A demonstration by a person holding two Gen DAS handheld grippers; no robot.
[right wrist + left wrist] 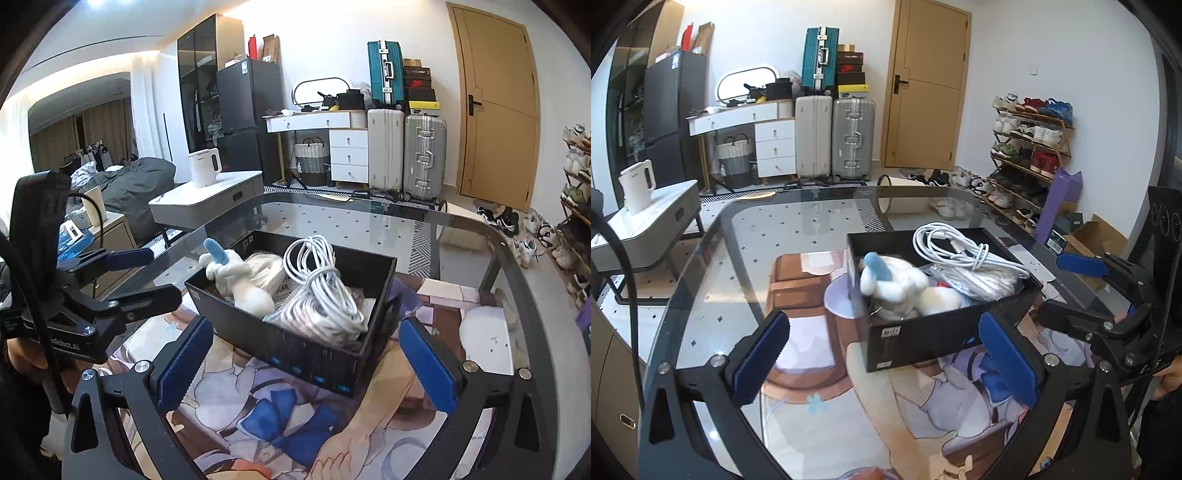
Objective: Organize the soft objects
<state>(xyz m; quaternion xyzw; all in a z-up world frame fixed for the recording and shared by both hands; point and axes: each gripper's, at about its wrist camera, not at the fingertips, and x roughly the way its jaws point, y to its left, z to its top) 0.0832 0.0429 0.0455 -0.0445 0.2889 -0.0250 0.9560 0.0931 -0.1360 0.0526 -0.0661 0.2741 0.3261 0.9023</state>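
A black box (923, 332) (295, 347) stands on the glass table. Inside lie a white plush toy with a blue ear (897, 284) (240, 280), a coiled white cable (956, 247) (317, 280) and bagged white cord (982, 280) (325, 317). My left gripper (882, 358) is open and empty, just in front of the box. My right gripper (306, 362) is open and empty, its fingers on either side of the box's near end. In the left view the right gripper (1067, 288) is beside the box; in the right view the left gripper (151, 275) is at the left.
A printed mat (820, 369) (258, 406) lies under the box on the glass table (768, 229) (369, 221). A side table with a white kettle (637, 188) (205, 168) stands left. Suitcases (834, 136), a door and a shoe rack (1027, 147) are beyond.
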